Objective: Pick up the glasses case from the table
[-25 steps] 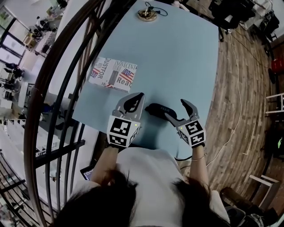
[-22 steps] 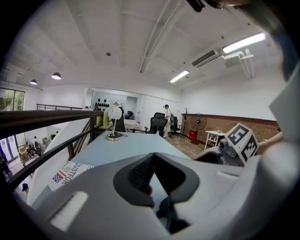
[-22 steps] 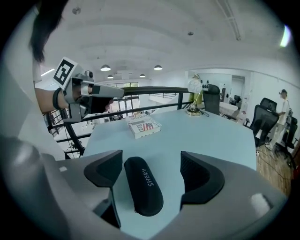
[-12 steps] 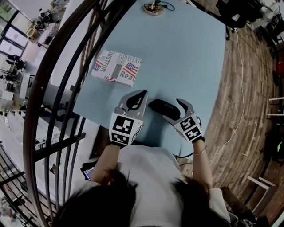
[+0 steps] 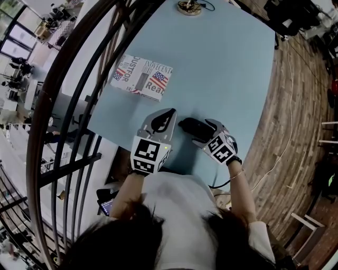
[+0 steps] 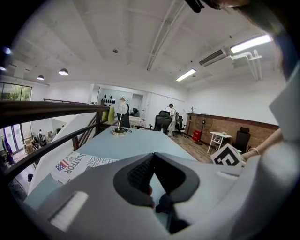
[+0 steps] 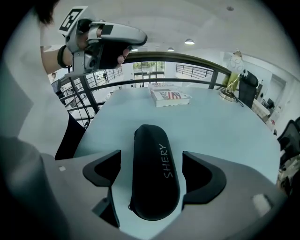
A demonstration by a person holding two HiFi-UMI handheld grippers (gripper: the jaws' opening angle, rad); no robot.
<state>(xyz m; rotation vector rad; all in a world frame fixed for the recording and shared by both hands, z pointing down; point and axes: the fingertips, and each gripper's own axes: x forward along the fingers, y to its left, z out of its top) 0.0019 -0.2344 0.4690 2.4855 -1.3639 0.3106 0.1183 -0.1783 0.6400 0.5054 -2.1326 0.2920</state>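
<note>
The black glasses case (image 5: 189, 126) lies on the light blue table (image 5: 227, 68) near its front edge. In the right gripper view the case (image 7: 153, 154), lettered along its lid, lies lengthwise between my jaws with a gap on each side. My right gripper (image 5: 204, 133) is open, its jaws have just been opening, and neither pad touches the case. My left gripper (image 5: 169, 113) hovers just left of the case, shut with its tips together and nothing in it (image 6: 153, 155).
A printed book (image 5: 141, 77) lies at the table's left. A brass lamp base (image 5: 189, 6) with a cable stands at the far edge. A dark curved railing (image 5: 79, 105) runs along the left. Wooden floor lies to the right.
My right gripper has come down and tilted over the case, so its jaws now straddle it. The left gripper has stayed about where it was.
</note>
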